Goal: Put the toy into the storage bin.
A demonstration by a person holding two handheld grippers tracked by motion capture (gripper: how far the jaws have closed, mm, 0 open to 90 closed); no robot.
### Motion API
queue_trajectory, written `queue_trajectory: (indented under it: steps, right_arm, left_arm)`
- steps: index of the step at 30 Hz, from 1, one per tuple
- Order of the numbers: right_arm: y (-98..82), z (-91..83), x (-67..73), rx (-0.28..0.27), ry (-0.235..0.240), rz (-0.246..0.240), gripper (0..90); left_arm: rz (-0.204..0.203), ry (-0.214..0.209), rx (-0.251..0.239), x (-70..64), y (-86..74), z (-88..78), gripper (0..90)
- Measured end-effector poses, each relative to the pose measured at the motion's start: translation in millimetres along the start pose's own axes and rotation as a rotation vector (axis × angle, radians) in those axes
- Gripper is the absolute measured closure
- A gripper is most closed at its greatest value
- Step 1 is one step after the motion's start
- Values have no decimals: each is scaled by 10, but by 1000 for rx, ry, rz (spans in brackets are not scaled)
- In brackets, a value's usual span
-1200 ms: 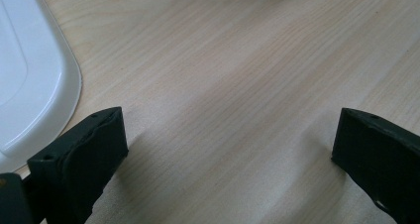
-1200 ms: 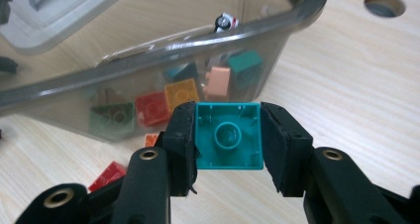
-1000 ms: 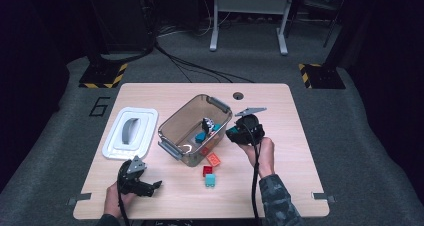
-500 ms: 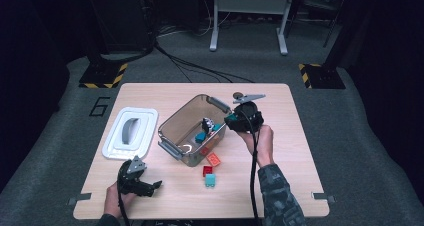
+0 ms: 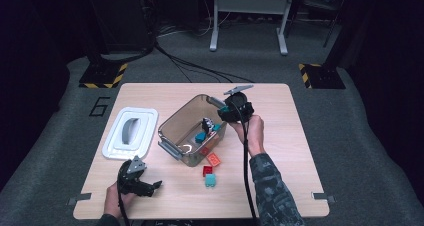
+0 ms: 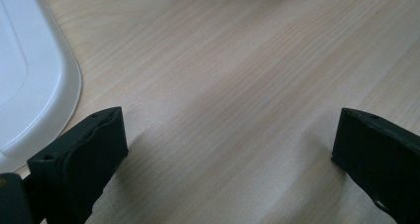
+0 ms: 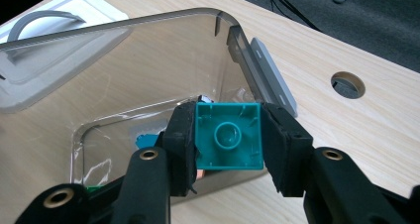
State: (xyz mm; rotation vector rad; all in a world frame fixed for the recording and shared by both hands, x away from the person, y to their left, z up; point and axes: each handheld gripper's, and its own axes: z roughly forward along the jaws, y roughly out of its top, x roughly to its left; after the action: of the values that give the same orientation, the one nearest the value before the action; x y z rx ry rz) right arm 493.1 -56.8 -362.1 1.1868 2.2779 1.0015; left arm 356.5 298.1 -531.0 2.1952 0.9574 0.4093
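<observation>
Over table (image 5: 280,111), right gripper (image 7: 229,135) clamps teal brick (image 7: 229,137), hollow underside camera-facing.

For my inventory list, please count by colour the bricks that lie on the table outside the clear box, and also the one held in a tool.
Loose orange plastic brick: 1
Loose red plastic brick: 1
Loose teal plastic brick: 1
Held teal plastic brick, in the right tool: 1
Total: 4

a white lid (image 5: 130,133) lies on the table (image 5: 295,136) just left of the clear bin (image 5: 176,128), a red brick (image 5: 207,170), an orange brick (image 5: 214,159) and a teal brick (image 5: 210,180) lie near the bin's front corner.
</observation>
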Motion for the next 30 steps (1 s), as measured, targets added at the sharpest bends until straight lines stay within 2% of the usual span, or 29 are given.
queue_trajectory:
  steps: [6, 9, 10, 16, 19, 25, 30]
  right_arm:
    - [31, 146, 43, 27, 8, -17, 589]
    - [32, 203, 59, 47, 9, -5, 589]
    - [32, 223, 49, 54, 13, -22, 588]
    - [-5, 282, 55, 100, 3, -5, 585]
    - [-21, 289, 39, 105, -1, 0, 580]
    - [-22, 206, 72, 95, -19, 7, 391]
    - [-49, 35, 68, 39, -6, 21, 293]
  left_arm:
    - [-3, 1, -1, -2, -1, 1, 4]
    - [0, 0, 0, 0, 0, 0, 4]
    - [-1, 0, 0, -1, 0, 0, 4]
    - [0, 0, 0, 0, 0, 0, 4]
    - [0, 0, 0, 0, 0, 0, 4]
    - [0, 0, 0, 0, 0, 0, 4]
    - [0, 0, 0, 0, 0, 0, 4]
